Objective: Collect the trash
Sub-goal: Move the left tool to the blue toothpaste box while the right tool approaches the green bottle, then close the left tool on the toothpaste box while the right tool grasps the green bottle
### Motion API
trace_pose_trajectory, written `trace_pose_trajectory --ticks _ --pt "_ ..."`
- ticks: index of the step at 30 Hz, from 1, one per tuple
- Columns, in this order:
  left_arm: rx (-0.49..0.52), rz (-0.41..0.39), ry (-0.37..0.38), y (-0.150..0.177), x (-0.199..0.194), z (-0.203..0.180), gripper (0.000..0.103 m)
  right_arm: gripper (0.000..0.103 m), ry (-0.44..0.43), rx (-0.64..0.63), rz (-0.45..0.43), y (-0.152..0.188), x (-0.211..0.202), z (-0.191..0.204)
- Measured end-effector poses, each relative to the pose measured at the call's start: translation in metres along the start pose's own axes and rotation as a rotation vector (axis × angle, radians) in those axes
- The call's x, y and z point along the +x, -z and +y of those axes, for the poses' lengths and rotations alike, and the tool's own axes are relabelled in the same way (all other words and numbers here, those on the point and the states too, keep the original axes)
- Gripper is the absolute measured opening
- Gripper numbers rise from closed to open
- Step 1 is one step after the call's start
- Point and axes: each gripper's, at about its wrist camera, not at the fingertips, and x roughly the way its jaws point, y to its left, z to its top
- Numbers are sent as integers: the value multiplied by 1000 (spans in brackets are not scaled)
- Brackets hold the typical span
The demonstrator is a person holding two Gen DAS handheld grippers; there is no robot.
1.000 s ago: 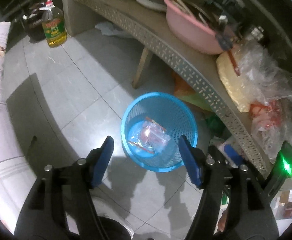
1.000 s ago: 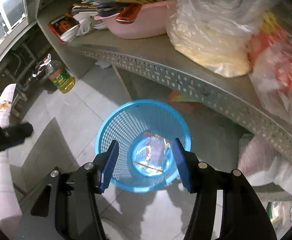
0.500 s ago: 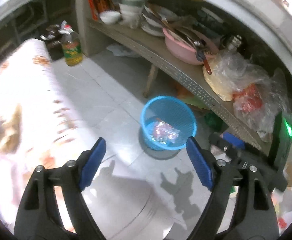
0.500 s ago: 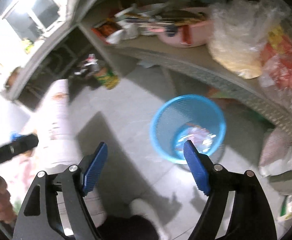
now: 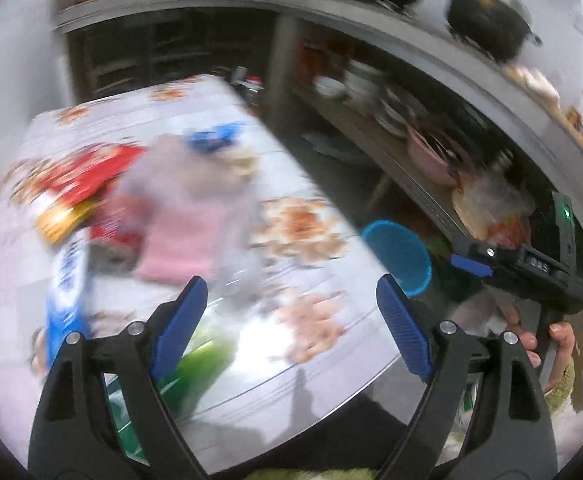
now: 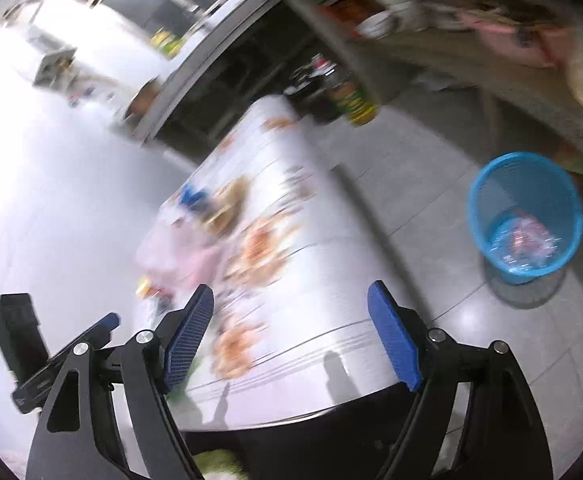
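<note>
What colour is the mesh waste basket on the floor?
Bright blue. The waste basket shows best in the right wrist view, with crumpled clear wrappers at its bottom.

Table (image 5: 323, 344) with floral cloth, landmark. Beyond its far corner: oil bottle (image 6: 353, 100) on grey tiled floor (image 6: 423, 184). Right of table: long shelf (image 5: 407, 168) holding white bowls (image 5: 329, 86), stacked plates (image 5: 395, 110), pink basin (image 5: 431, 154) of utensils, clear bags (image 5: 491, 200). Above shelf, countertop with black lidded pot (image 5: 487, 16). All motion-blurred.
</note>
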Motion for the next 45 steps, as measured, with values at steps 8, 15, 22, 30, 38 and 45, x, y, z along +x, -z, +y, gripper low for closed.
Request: trace_pose_trajectory --ticks 8,15,22,30,38,45 --pt "-189 -98 -98 42 -46 75 82 82 -106 -32 174 32 57 73" --pt "-308 -116 -136 73 -52 117 82 82 -73 41 325 52 120 114" --pt "-332 -148 -173 88 -57 136 82 85 67 235 336 55 163 119" --pt "-372 -152 -137 94 -50 153 82 85 131 272 258 63 184 129" --pt "-387 -161 -126 93 -49 161 82 68 91 134 234 58 185 143" --pt "-384 -158 -121 94 -46 156 82 68 119 -66 275 48 164 135"
